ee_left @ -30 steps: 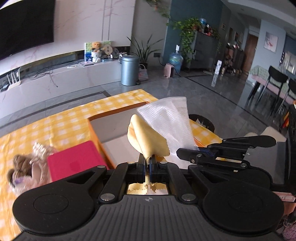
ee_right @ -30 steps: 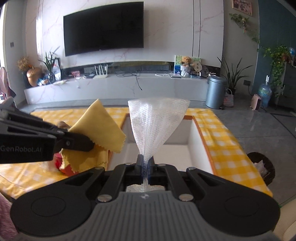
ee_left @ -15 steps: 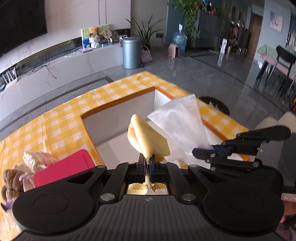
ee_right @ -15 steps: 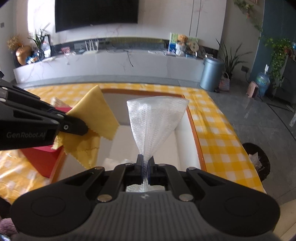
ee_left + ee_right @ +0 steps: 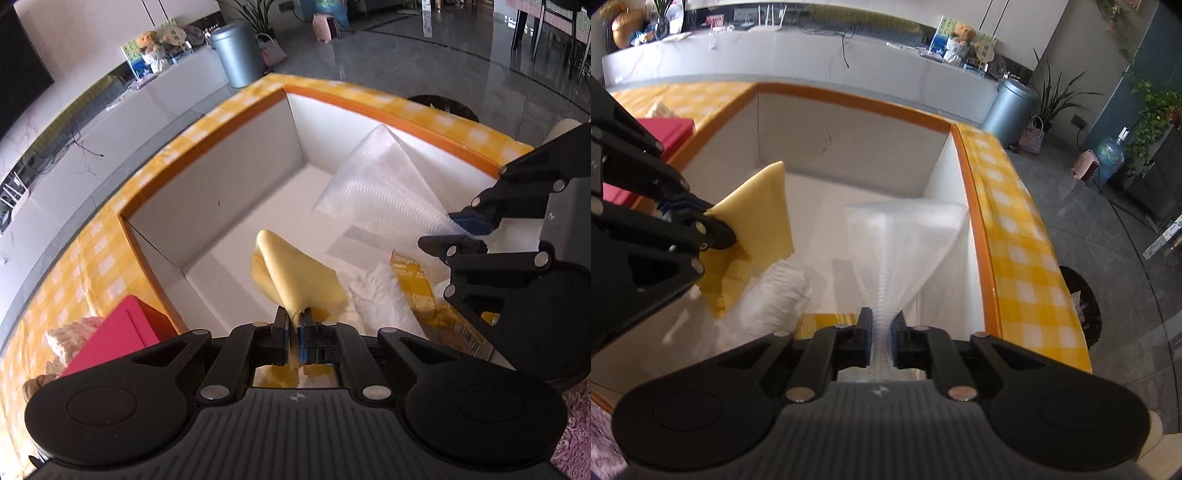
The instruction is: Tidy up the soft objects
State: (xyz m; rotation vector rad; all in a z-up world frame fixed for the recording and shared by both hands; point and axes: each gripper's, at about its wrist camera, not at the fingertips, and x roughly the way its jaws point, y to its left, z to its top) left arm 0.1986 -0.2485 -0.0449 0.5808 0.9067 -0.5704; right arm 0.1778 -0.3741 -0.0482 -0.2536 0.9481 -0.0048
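My left gripper (image 5: 294,325) holds a yellow cloth (image 5: 295,277) by one corner, and the cloth stands up from the jaws. The jaws are opening, with the cloth still touching both pads. My right gripper (image 5: 881,332) grips a bunched sheet of clear bubble wrap (image 5: 901,243) that fans upward. Its jaws are opening too, and the wrap fills the narrow gap. Both grippers point down into a white box with an orange rim (image 5: 388,114). The right wrist view shows the left gripper (image 5: 705,218) and yellow cloth (image 5: 761,206) at the left.
A white fluffy item (image 5: 384,299) and a yellow packet (image 5: 413,288) lie on the box floor. A red box (image 5: 118,336) and a knitted plush (image 5: 70,336) sit left of it on the yellow checked tablecloth (image 5: 1015,221). A dark waste bin (image 5: 1082,302) stands on the floor.
Both grippers sank and tipped downward into the box with their items. The gap between each pair of jaws has widened slightly.
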